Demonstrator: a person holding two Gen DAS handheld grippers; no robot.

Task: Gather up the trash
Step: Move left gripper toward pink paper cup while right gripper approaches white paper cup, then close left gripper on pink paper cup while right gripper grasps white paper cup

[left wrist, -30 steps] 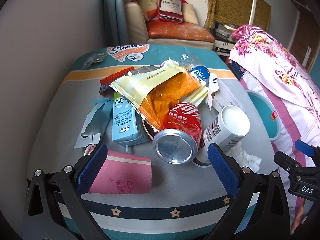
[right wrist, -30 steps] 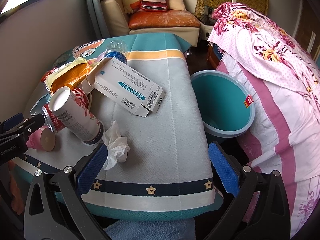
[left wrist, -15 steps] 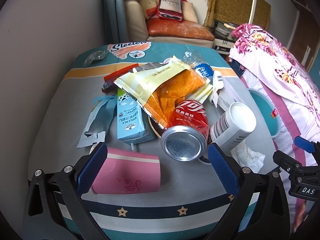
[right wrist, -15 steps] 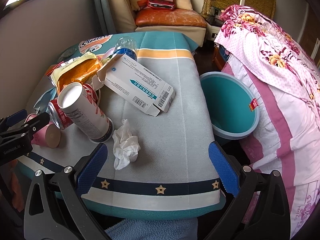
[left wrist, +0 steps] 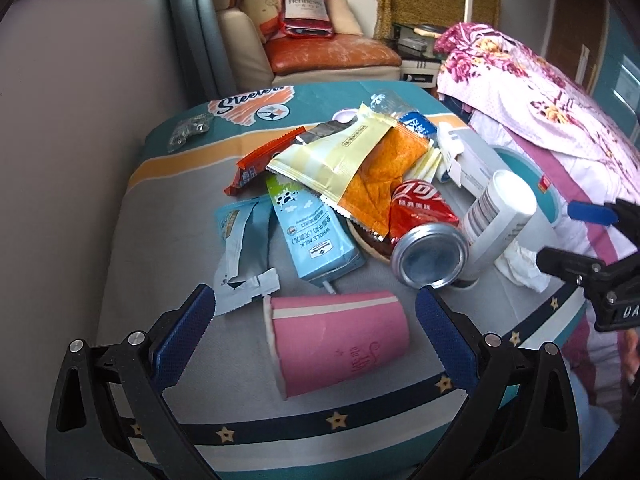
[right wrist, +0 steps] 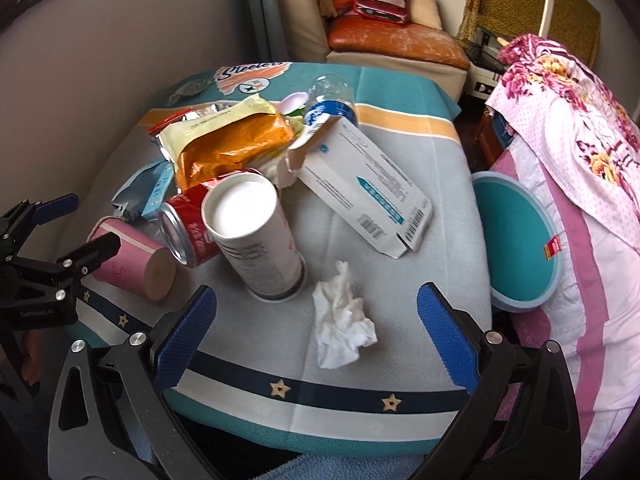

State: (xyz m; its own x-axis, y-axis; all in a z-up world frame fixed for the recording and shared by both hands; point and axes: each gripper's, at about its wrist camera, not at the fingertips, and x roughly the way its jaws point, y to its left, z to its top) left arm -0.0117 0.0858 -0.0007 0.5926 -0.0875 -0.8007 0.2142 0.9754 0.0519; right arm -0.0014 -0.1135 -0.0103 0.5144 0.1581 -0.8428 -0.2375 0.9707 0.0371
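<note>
Trash lies piled on a cloth-covered table (left wrist: 168,216). A pink paper cup (left wrist: 340,340) lies on its side between the fingers of my open left gripper (left wrist: 312,316). Behind it are a blue milk carton (left wrist: 312,236), a red soda can (left wrist: 426,244), a white tube cup (left wrist: 496,224) and a yellow-orange snack bag (left wrist: 360,172). My right gripper (right wrist: 316,320) is open over a crumpled white tissue (right wrist: 344,320). A white box (right wrist: 364,188) and a plastic bottle (right wrist: 330,100) lie further back. A teal bin (right wrist: 520,236) stands to the table's right.
A bed with a pink floral cover (right wrist: 580,160) runs along the right, close to the bin. A grey wall (left wrist: 80,100) borders the table's left. A sofa with an orange cushion (left wrist: 328,52) stands behind the table. Blue wrappers (left wrist: 240,248) lie at the left.
Both grippers have moved forward and to the right over the table. The pink cup now sits centred between the left fingers, and the tissue between the right fingers. Nothing was grasped.
</note>
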